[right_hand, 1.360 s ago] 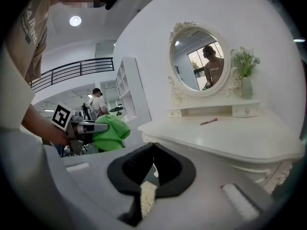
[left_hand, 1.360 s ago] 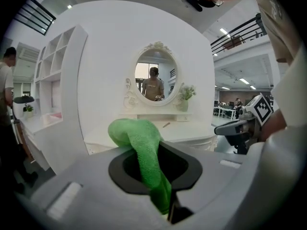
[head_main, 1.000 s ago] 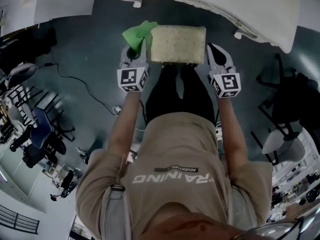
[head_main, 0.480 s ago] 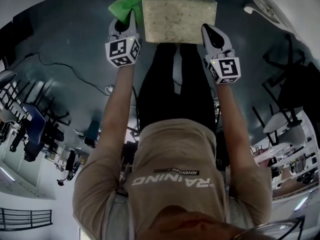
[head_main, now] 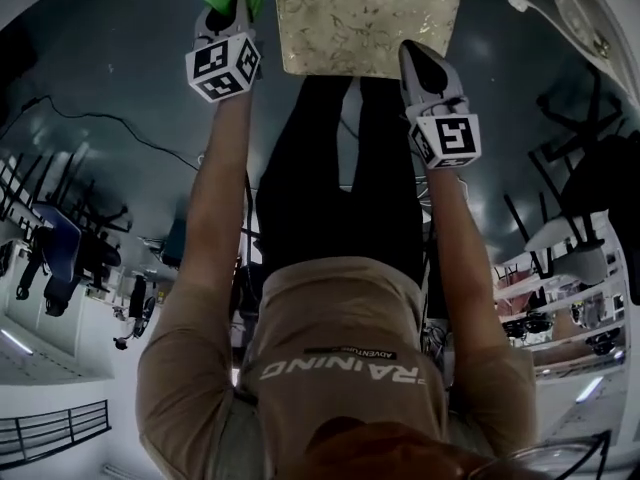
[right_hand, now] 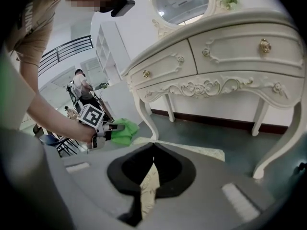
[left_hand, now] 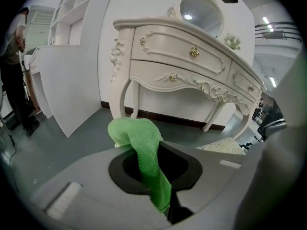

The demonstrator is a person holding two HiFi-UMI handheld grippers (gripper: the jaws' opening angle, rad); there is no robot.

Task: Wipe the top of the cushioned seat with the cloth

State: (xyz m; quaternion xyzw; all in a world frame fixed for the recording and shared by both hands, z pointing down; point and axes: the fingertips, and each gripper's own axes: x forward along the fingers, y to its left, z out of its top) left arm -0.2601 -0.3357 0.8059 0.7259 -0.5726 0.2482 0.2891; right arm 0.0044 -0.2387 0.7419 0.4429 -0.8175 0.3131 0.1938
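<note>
- Between the jaws of the left gripper (head_main: 236,0) sits the green cloth (left_hand: 144,150), pinched along one fold; the jaws are closed tight on it, and a loose bunch stands out past the tips
- By its look the cloth is soft, light and limp, with a towel-like nap; I judge it will flop and bunch, so it needs pressing flat to wipe well, and a hold near its middle should leave stuff on either side
- Just beside the cloth, at the top of the head view, lies the cushioned seat (head_main: 365,18) with its cream, leaf-patterned top facing up; the cloth is off its left edge, not on the top
- On the seat's near right edge the right gripper (head_main: 412,56) has its jaws closed, with cream patterned fabric nipped between them
- My guess is that the padding will give under pressure and the woven cover will drag at the cloth; the edge looks the sound place to steady it
- Beyond stand a white carved dressing table (right_hand: 230,66) with gold knobs, its oval mirror (left_hand: 201,8) and a grey floor (left_hand: 62,147)
- Writing: the person's shirt (head_main: 340,368) shows upside-down letters, "RAINING" as far as visible, with a smaller line too small to read; cloth and seat show no label
</note>
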